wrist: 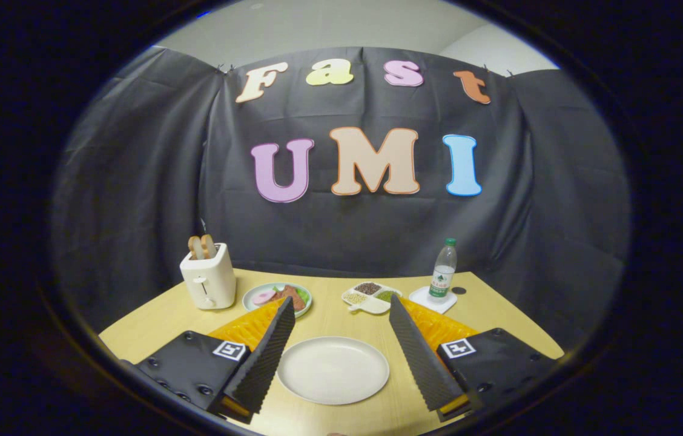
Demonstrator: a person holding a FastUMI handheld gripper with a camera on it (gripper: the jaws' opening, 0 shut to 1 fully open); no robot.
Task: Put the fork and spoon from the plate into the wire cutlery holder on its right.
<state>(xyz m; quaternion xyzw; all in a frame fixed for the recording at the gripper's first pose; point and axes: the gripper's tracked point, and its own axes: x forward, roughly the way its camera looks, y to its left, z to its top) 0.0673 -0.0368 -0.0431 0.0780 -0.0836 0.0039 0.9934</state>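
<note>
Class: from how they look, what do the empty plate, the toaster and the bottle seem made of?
Empty plate between the open gripper fingers: matte, off-white, probably ceramic or melamine.
Toaster: smooth cream shell, likely plastic or painted metal.
Bottle: see-through, likely clear plastic.

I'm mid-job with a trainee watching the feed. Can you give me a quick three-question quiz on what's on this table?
1. Multiple choice: what sticks up out of the toaster? A) bread slices B) a candle C) a banana
2. True or false: the gripper is shut on the white plate.
3. Fill in: the water bottle stands on a white ____.

Key: 1 A. 2 False: the fingers are spread open, and the white plate lies flat on the table between them. 3 coaster.
</note>
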